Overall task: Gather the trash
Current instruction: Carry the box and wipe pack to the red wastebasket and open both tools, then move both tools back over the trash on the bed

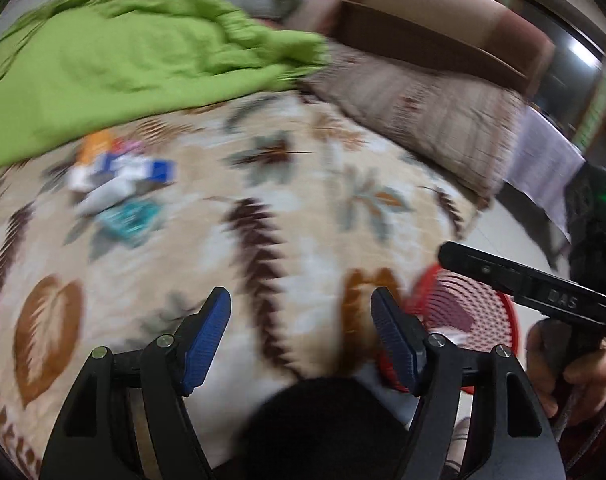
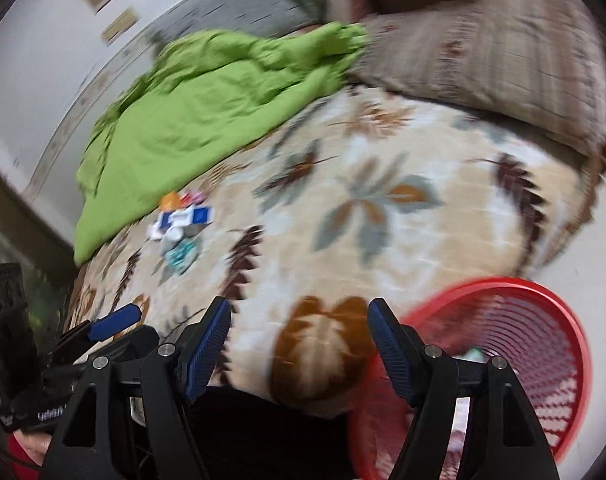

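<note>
The left gripper (image 1: 301,336) and right gripper (image 2: 299,338) both hovered with fingers released, nothing between them, over the leaf-patterned bed (image 2: 343,152). The trash pile (image 2: 181,228) lay farther off beside a green cloth (image 2: 191,120). A red mesh basket (image 2: 543,360) stood just beside the bed.

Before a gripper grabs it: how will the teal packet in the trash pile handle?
The teal packet looks flat and thin, so probably light and floppy. It lies flush on the soft bedspread, so the pads may pinch fabric with it. Its surface could be slick wrapper film, though blur hides that.
</note>
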`<state>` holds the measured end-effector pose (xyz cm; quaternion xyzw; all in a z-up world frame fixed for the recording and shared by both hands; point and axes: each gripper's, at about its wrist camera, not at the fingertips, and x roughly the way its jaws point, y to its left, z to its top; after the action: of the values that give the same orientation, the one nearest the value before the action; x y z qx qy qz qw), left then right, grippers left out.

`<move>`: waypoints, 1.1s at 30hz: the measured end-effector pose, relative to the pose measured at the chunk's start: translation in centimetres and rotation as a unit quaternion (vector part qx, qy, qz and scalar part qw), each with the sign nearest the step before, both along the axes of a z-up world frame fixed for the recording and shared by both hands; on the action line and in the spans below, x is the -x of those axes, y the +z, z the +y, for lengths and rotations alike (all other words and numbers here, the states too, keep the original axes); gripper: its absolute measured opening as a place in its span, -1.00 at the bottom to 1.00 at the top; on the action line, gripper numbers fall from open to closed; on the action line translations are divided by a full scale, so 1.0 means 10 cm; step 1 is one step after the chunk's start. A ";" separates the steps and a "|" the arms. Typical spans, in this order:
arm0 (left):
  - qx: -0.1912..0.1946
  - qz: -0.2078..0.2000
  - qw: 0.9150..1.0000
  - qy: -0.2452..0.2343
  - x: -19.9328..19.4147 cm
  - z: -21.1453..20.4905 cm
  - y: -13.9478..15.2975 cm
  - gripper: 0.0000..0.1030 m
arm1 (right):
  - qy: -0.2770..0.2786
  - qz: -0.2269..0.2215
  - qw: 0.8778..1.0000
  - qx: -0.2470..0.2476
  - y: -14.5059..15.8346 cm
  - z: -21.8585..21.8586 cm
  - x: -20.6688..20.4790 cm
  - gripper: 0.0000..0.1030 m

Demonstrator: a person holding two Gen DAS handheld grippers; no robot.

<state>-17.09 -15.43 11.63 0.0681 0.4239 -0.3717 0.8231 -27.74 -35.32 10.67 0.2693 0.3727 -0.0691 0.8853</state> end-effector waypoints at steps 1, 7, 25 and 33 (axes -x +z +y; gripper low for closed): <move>-0.003 -0.001 1.000 0.019 -0.07 0.11 -0.03 0.39 | 0.014 0.000 1.000 0.000 0.00 0.09 -0.10 0.46; -0.004 0.014 0.992 0.124 -0.47 0.77 -0.13 0.39 | 0.067 0.004 0.998 0.019 0.01 0.46 -0.50 0.46; -0.042 0.005 0.951 0.306 -1.15 1.82 -0.65 0.39 | 0.223 0.048 0.970 0.083 -0.16 1.40 -1.94 0.46; -0.040 -0.002 0.950 0.309 -1.21 1.82 -0.70 0.39 | 0.283 0.069 0.944 0.152 -0.40 1.75 -2.69 0.46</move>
<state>-5.00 2.74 4.66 -0.0329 0.4373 -0.0821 0.8949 -0.86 -17.85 6.68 0.0094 0.4789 0.1105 0.8709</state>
